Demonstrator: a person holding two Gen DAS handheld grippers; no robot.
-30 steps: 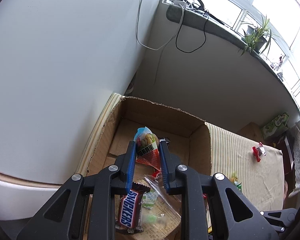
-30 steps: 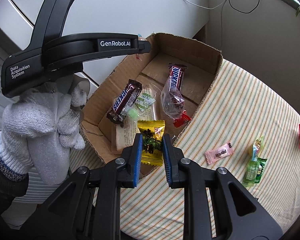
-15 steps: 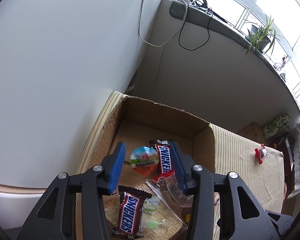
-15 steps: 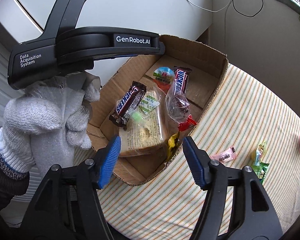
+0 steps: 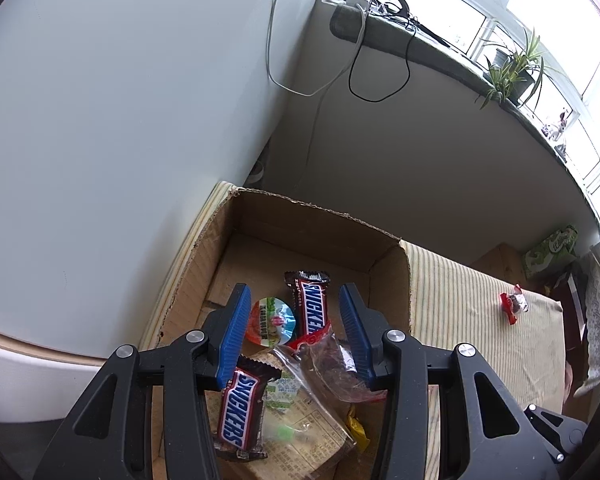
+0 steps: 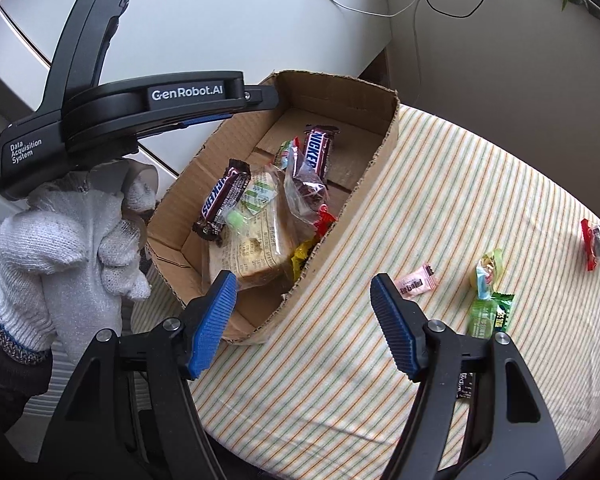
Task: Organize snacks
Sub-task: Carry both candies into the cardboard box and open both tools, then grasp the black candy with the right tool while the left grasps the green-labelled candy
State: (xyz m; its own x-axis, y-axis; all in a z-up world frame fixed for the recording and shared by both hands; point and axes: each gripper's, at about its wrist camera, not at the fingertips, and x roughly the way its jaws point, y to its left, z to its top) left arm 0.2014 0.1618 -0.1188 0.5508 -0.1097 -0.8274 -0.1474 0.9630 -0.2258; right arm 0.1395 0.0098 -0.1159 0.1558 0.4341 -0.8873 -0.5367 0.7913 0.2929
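1. Left gripper (image 5: 294,334): jaws spread, having just been opening. Nothing is pinched. It hangs over the cardboard box (image 5: 388,276), and the blue pads press on nothing.
2. Seen between the left jaws, lying on the box floor: a round jelly cup (image 5: 271,320) and a Snickers bar (image 5: 311,304), side by side and touching.
3. Right gripper (image 6: 304,322): jaws spread wide, having just been opening, and empty. It hangs over the near corner of the box (image 6: 374,168) and the striped tablecloth (image 6: 440,184).
4. Box contents, nearer the left gripper's body: a 2nd Snickers bar (image 5: 240,412) lies on a wrapped slice of bread (image 5: 312,432). A clear bag with dark contents and a red end (image 5: 332,364) rests partly on the bread. A small green-and-white packet (image 5: 284,392) lies between the 2nd bar and the clear bag.
5. A yellow packet (image 6: 302,258) stands on edge against the inside of the box wall, beside the bread (image 6: 252,256).
6. A white knit-gloved hand (image 6: 72,240) holds the left gripper's black handle, left of the box.
7. Snacks on the cloth, outside the box: a pink candy (image 6: 416,282) just beside the right pad, a pale green-and-blue wrapped sweet (image 6: 487,270), a green packet (image 6: 490,316) touching it, and a red-edged packet (image 6: 599,242) well apart near the far edge.
8. The box stands at the table's corner, against a white wall.
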